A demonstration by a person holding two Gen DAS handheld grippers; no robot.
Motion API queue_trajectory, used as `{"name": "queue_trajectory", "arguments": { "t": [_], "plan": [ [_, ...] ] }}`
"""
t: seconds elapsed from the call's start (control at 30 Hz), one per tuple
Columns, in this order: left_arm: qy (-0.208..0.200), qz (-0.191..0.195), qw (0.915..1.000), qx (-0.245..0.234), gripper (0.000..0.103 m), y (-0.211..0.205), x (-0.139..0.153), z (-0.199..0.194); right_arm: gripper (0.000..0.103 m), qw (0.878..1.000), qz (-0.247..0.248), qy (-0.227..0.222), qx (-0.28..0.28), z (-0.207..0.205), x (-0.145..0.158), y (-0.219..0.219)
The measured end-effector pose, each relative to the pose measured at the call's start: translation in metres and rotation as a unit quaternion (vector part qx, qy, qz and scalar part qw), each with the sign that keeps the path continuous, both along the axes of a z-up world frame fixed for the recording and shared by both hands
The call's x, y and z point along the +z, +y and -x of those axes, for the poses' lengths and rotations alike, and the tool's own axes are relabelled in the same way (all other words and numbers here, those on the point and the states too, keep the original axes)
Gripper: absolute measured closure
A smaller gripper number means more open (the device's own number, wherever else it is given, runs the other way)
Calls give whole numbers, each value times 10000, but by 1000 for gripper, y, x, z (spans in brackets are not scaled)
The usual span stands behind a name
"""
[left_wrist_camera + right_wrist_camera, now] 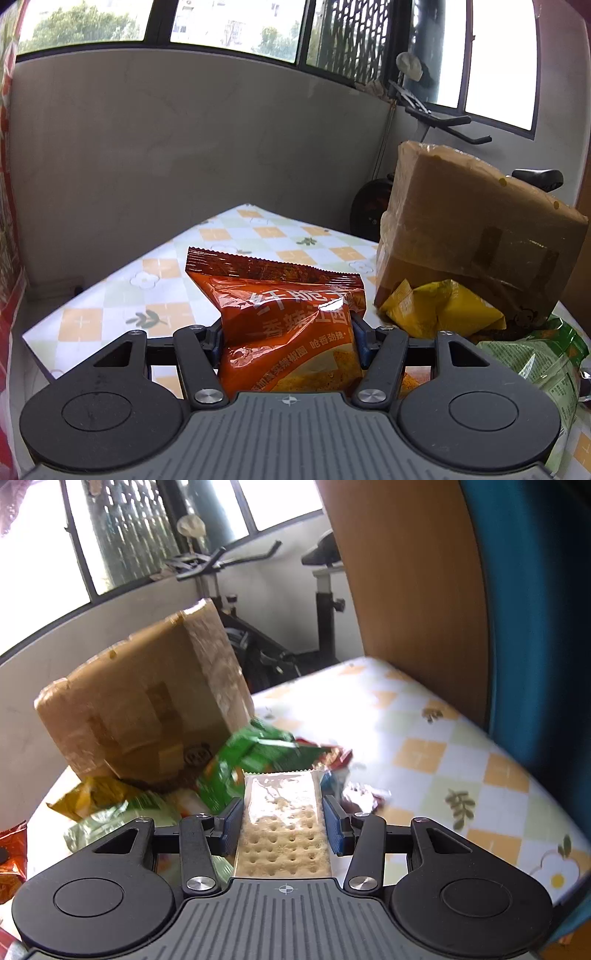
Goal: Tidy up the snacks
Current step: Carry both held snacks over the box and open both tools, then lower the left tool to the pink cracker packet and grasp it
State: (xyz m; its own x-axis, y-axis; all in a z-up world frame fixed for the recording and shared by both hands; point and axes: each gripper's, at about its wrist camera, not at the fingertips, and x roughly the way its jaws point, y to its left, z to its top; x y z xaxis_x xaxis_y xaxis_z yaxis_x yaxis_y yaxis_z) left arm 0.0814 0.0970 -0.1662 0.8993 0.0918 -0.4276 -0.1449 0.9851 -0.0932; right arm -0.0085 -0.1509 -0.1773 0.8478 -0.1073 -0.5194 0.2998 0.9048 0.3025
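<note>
Pinching an orange snack bag (288, 325) in the left gripper (287, 343), blue pads pressing into both sides of the crinkled packet, holding it upright above the checkered bench (155, 280). Lying just right of it, a yellow snack bag (439, 310) touching the base of a taped cardboard box (476, 229), and a green snack bag (543, 365) sitting at the far right edge of the left wrist view. Leaning tilted over the snack pile in the right wrist view, that box (147, 705), with yellow (88, 797) and green (255, 760) bags crowding beneath it. Gripping a clear cracker pack (282, 827) in the right gripper (283, 823), pads closing against its two long edges, pack pointing forward above the pile. Standing beyond the bench, an exercise bike (317, 602).
</note>
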Motion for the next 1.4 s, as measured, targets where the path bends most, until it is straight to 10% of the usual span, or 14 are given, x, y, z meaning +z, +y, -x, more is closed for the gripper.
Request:
{"name": "queue_trajectory", "arguments": {
  "t": [0.37,0.73,1.17,1.4],
  "plan": [
    [-1008,-320,9895,-981,40,-19,85,-17,60,9956,232,-868,276,-40,75,-12],
    [-1312,-303,9702,-2013,40,-95,149,-126,60,9800,443,-1635,1046,-150,142,15],
    [-276,-164,9752,-2191,37,-149,111,-248,60,9868,569,-761,1313,-266,113,48],
    [-150,-290,9775,-2082,14,-136,104,-250,48,9886,418,-524,1346,-259,100,51]
  ]
}}
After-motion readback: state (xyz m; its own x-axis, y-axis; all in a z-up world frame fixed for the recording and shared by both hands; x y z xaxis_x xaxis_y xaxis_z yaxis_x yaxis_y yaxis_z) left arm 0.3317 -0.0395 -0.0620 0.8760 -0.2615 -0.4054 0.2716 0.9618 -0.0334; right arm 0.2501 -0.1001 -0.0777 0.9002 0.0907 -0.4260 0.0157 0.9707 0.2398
